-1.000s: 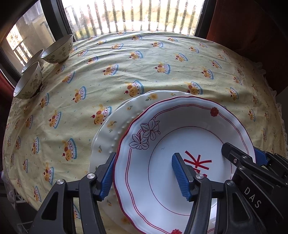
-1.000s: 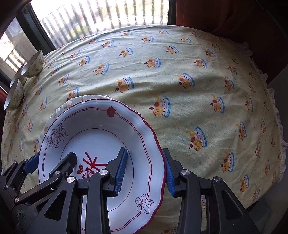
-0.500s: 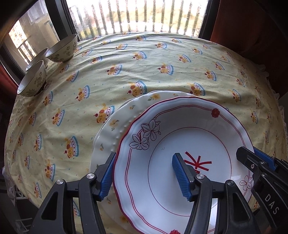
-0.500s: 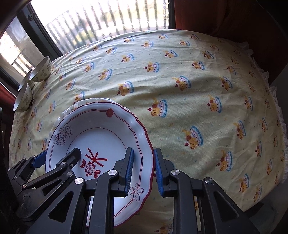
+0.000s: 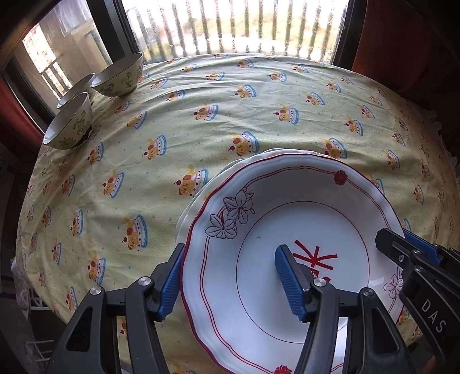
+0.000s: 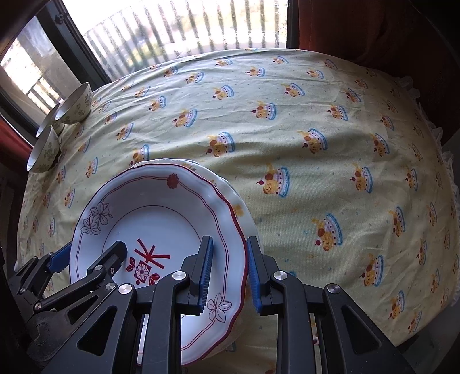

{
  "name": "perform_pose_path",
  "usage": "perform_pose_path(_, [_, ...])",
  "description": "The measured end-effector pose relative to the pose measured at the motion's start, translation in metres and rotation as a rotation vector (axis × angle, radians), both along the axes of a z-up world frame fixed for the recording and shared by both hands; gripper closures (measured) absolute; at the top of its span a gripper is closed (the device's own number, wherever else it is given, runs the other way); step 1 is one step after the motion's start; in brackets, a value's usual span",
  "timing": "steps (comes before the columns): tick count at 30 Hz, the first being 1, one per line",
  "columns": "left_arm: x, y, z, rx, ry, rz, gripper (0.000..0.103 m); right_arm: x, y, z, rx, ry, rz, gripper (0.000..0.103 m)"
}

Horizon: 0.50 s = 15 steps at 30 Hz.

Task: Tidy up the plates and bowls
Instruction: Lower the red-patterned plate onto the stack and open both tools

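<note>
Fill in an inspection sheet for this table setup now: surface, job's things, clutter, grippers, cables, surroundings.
Surface: round table under a yellow tablecloth printed with cakes, wrinkled.
Job's things: red-rimmed plate stacked on a cream plate at the near edge; three patterned bowls grouped at the far left edge.
Clutter: nothing seen.
Grippers: left gripper straddles the red-rimmed plate's left rim, with a wide gap at the inner finger; right gripper has its fingers on either side of the right rim, nearly closed; contact cannot be told.
Cables: nothing seen.
Surroundings: barred window behind, red curtain to the right.
</note>
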State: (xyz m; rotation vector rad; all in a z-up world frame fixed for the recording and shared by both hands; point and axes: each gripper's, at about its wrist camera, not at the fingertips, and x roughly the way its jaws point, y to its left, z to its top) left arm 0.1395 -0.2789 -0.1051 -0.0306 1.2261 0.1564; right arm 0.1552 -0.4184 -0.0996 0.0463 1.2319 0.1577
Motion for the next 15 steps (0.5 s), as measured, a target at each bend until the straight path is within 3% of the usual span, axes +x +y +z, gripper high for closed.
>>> perform_pose_path(8, [0.002,-0.001,-0.002,0.056,0.0,0.013,0.04,0.003,0.008,-0.003,-0.033,-0.008,0.03,0.076])
perform_pose_path(12, [0.002,-0.006,-0.005,0.095,0.001,0.0,0.035,0.002,0.014,-0.004,-0.072,-0.025,0.054,0.076])
perform_pose_path(15, [0.002,-0.007,-0.005,0.08,-0.006,-0.007,0.031,0.001,0.016,-0.004,-0.077,-0.03,0.063,0.076])
